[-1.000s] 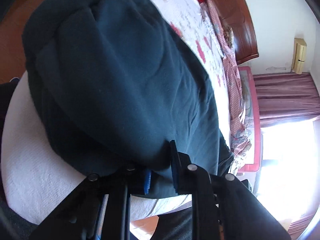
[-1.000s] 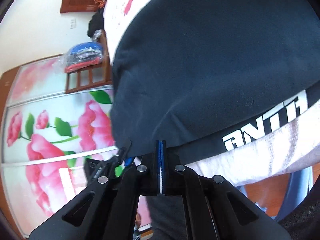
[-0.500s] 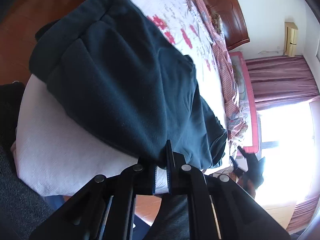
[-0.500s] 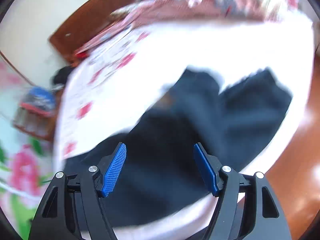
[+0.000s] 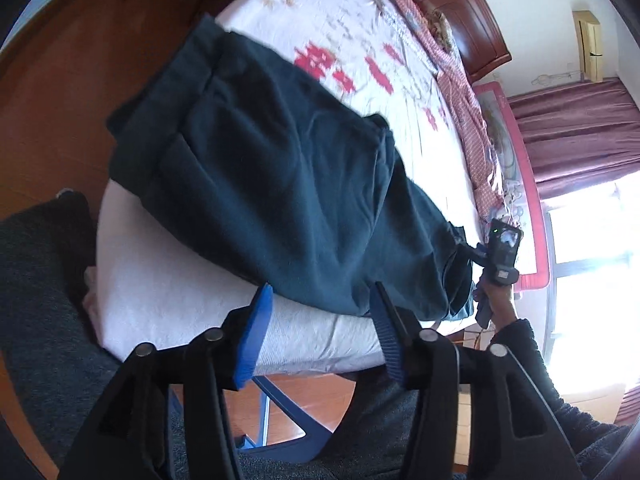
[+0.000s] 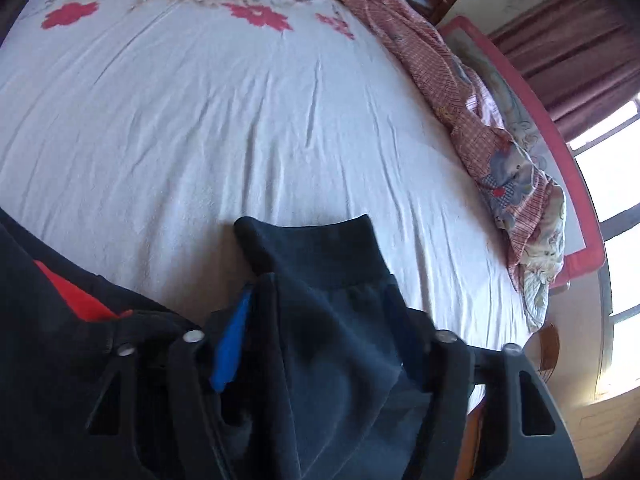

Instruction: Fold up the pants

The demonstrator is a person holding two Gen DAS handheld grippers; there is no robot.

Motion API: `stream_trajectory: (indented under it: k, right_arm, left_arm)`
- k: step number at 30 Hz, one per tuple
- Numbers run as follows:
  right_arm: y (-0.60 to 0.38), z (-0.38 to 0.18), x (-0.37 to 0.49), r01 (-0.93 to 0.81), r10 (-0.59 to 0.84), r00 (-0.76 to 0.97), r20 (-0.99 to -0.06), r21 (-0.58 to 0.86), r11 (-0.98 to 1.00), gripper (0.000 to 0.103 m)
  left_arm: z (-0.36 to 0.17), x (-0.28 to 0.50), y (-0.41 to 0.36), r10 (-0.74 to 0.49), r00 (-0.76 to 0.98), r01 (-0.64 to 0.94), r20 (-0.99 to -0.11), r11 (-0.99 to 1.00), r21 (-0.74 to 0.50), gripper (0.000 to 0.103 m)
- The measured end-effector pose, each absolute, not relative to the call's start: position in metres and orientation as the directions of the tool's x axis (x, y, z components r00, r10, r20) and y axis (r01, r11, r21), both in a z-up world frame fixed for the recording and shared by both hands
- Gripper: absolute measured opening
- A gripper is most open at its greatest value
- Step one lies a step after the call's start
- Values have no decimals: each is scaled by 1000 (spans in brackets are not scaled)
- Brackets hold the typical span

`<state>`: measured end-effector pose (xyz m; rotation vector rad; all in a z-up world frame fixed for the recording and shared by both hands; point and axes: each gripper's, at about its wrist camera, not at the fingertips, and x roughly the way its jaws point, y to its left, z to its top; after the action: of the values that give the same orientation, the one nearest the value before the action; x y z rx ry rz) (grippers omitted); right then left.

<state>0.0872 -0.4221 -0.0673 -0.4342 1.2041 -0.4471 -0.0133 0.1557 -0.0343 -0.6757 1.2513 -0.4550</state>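
the bed (image 5: 332, 20), under a white sheet printed with red flowers, carries everything here. the dark pants (image 5: 280, 184) lie along its near edge in the left wrist view, folded over themselves, one end bunched at the near left corner where it slightly overhangs, the other end reaching toward the near right corner. in the right wrist view a leg end with its ribbed cuff (image 6: 320, 248) lies on the sheet close to that edge. a crumpled red checked blanket (image 6: 460, 92) runs along the bed's far side, against a red-rimmed guard rail (image 5: 532, 216). the left gripper (image 5: 320, 312) hangs just off the near edge with its blue pads well apart; its jaws have just been opening, and nothing sits between them, the pants lying beyond the tips. the right gripper (image 6: 320, 344) has the cuffed leg fabric draped between its fingers; its jaws have just been closing, at a narrow gap, but the cloth hides the right pad, so i cannot tell whether they press on it. in the left view this gripper (image 5: 480, 256) shows at the pants' right end, carried by a hand (image 5: 500, 304) in a dark sleeve.
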Motion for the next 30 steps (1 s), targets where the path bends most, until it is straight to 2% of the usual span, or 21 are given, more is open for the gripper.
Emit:
stream_trajectory:
  k: [1, 2, 4, 7, 12, 15, 20, 23, 27, 30]
  right_arm:
    - [-426, -65, 87, 95, -527, 279, -803, -523, 847, 12]
    - [-431, -58, 86, 124, -510, 294, -808, -497, 859, 7]
    - [-453, -34, 74, 239, -431, 349, -832, -366, 899, 7]
    - [-498, 9, 34, 427, -304, 483, -821, -82, 900, 7]
    - [-580, 45, -73, 574, -187, 707, -682, 398, 716, 7]
    - [-620, 25, -130, 590, -164, 759, -630, 559, 582, 7]
    - [-650, -61, -191, 698, -138, 699, -702, 627, 347, 7]
    - [-649, -104, -214, 691, -126, 720, -683, 689, 219, 7]
    - [-646, -115, -221, 689, -149, 725, -672, 711, 144, 7]
    - [-644, -111, -222, 735, -159, 678, -718, 661, 150, 8]
  left_arm:
    - [-28, -11, 157, -650, 278, -39, -707, 728, -685, 55]
    - [-22, -10, 158, -643, 293, -35, -707, 732, -680, 55]
    - [-7, -4, 155, -644, 330, 6, -690, 732, -681, 57]
    - [19, 6, 136, -639, 391, 114, -662, 748, -654, 64]
    - [41, 28, 95, -691, 410, 237, -596, 711, -662, 67]
    - [39, 38, 75, -709, 374, 262, -598, 699, -665, 67]
    - [27, 43, 40, -707, 309, 280, -636, 707, -650, 67]
    - [22, 35, 31, -698, 285, 281, -657, 717, -638, 67]
    - [19, 32, 27, -683, 284, 271, -673, 731, -627, 67]
    - [24, 35, 34, -646, 334, 280, -686, 763, -582, 70]
